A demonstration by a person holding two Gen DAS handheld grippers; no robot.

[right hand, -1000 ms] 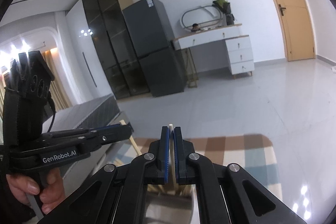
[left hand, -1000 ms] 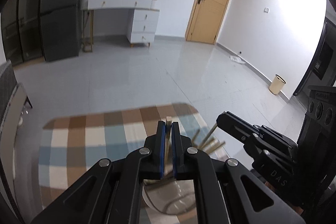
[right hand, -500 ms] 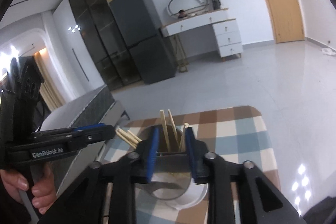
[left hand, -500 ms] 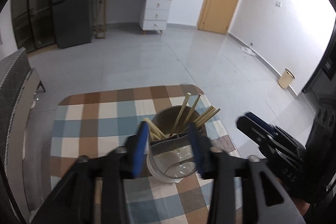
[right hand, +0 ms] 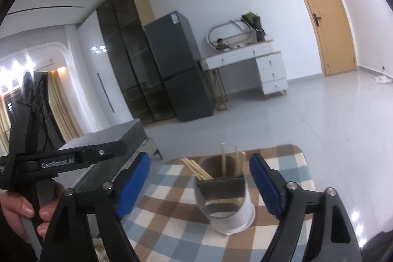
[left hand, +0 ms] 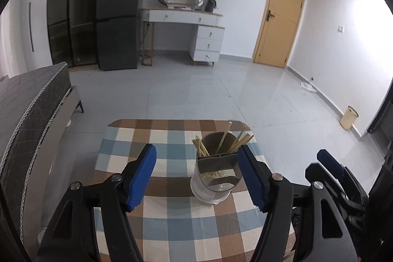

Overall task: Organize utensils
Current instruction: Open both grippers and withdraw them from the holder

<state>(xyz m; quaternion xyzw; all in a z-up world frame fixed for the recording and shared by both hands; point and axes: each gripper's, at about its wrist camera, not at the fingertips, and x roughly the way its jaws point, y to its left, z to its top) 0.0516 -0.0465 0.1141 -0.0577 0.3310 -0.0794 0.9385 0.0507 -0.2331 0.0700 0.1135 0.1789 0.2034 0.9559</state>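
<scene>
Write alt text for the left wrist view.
The left gripper, jaws opening and empty, hangs over a checked tablecloth before a holder of wooden chopsticks. The right gripper shows at the right edge; a tiled floor, fridge and door lie beyond.

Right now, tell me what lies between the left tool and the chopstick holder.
Only bare checked tablecloth, seen in the left wrist view; the left tool, jaws opening, holds nothing short of the chopstick holder.

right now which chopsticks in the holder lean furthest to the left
The bundle of chopsticks fanned over the left rim of the utensil holder. The others stand upright or tilt right.
</scene>
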